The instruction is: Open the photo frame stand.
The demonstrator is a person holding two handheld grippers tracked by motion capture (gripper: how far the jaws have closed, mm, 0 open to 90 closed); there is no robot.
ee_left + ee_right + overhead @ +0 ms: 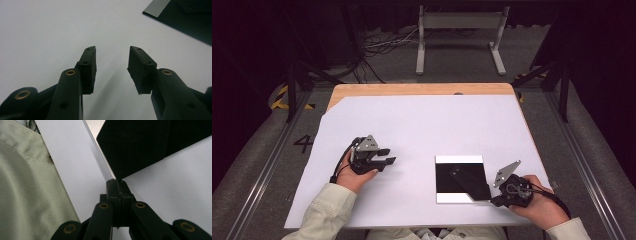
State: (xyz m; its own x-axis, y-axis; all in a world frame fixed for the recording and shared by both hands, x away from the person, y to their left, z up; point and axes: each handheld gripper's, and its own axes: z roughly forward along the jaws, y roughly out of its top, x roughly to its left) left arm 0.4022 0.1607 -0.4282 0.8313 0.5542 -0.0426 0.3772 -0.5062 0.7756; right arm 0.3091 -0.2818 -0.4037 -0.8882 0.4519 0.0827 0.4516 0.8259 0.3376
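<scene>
the black sheet (467, 181) lies in the lower right of the high view, on a white-edged square card (459, 199) that sits flat on the white-covered counter (422, 125). in that view the sheet looks turned against the card, one corner running off the card's lower right edge toward the right claw (492, 201). in the right gripper view that corner comes to a point at the centre of the frame, right at the tips of the right claw, whose jaws are pressed together; they seem to pinch the very tip of the corner, though the contact is too tight to see clearly.

the sheet looks thin, light and limp, like paper or fabric, so it would likely sag or fold if lifted by one corner, and a thin edge is easy to lose from a grip. a corner or a free edge that overhangs the card is the sensible place to take it. it looks roughly square, so no long axis is plain; the held corner points to the lower right of the high view.

the left claw (386, 161) rests at the left centre of the high view, well apart from the card, jaws spread with nothing between them, as the left gripper view shows; its tips point toward the card.
</scene>
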